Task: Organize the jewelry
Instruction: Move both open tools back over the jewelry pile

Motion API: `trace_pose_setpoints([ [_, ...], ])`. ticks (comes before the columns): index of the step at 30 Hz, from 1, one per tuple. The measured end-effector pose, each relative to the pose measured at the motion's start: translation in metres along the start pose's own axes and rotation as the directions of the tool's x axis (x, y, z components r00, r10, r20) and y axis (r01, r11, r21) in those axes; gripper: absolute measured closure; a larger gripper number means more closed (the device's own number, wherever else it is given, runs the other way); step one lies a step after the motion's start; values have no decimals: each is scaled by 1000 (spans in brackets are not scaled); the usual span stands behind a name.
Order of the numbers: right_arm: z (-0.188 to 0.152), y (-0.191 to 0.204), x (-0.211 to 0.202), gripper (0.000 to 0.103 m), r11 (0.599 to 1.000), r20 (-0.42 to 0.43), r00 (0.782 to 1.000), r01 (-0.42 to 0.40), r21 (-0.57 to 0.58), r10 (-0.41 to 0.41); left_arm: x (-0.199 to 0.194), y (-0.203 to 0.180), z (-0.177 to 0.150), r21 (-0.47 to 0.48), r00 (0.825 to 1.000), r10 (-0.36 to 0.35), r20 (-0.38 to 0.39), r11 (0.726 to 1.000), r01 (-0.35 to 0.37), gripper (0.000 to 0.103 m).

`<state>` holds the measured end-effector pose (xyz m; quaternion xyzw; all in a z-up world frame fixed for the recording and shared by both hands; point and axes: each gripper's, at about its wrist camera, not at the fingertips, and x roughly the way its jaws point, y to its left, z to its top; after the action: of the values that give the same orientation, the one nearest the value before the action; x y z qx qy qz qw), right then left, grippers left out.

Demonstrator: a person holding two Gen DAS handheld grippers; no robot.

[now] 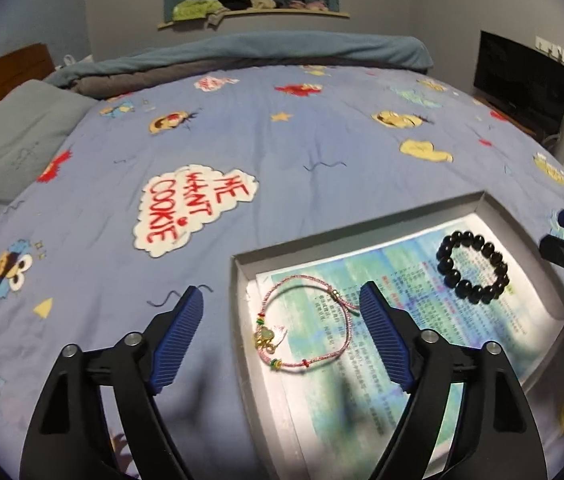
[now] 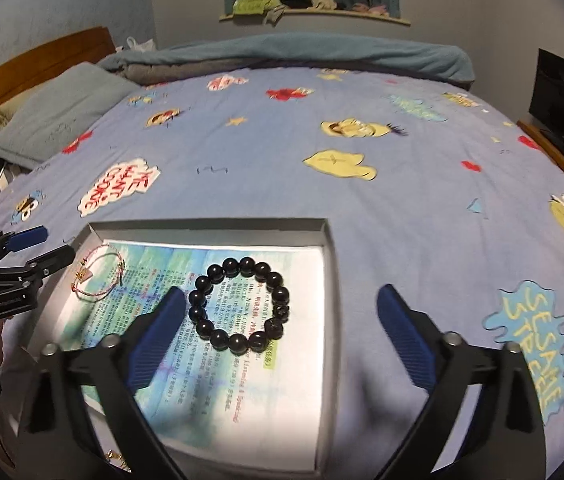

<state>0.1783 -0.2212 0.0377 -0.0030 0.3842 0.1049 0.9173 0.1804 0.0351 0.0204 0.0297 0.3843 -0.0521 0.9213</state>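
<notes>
Grey cardboard forms the shallow box [image 2: 332, 264] that sits on the blue cartoon-print bedspread [image 1: 282, 148], lined with a printed sheet [image 2: 242, 380] of green-blue wash and small text. We see two pieces of jewelry inside it, well apart. The black bead bracelet [image 2: 241, 304] lies flat as a near-round ring toward the box's right side, so it has no clear long axis. The pink cord bracelet [image 1: 306, 322] lies flat near the left wall as a loose oval; in the left wrist view its long axis runs roughly from the near-left to the far-right, with the gold and pale-green charm [image 1: 265, 338] at its near-left end, pointing toward the box wall.

Our left claw [image 1: 282, 336] hangs above the box's left edge, fingers spread wide and empty, one finger over the bedspread and one over the sheet. Our right claw [image 2: 282, 332] is likewise spread wide and empty, straddling the bead bracelet and the right wall; whether it touches the sheet we cannot tell.
</notes>
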Motion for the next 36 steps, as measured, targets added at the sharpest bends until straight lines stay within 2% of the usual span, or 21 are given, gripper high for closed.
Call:
trace_pose_setpoints([
  [9,-8,-12,-40,6,999,14,999,44,24,-44,-30,10,-7,-20,1000,19,14,1000,-19,21],
  [21,-31,-28,-76,6,994,11,996,89,56,-90,-63,25,-43,6,999,41,9,999,-41,21],
  [36,-75,-22,-103,6,996,3,996,86,30,-87,-91,33,-87,-40,1000,2,-27,999,-3,21],
])
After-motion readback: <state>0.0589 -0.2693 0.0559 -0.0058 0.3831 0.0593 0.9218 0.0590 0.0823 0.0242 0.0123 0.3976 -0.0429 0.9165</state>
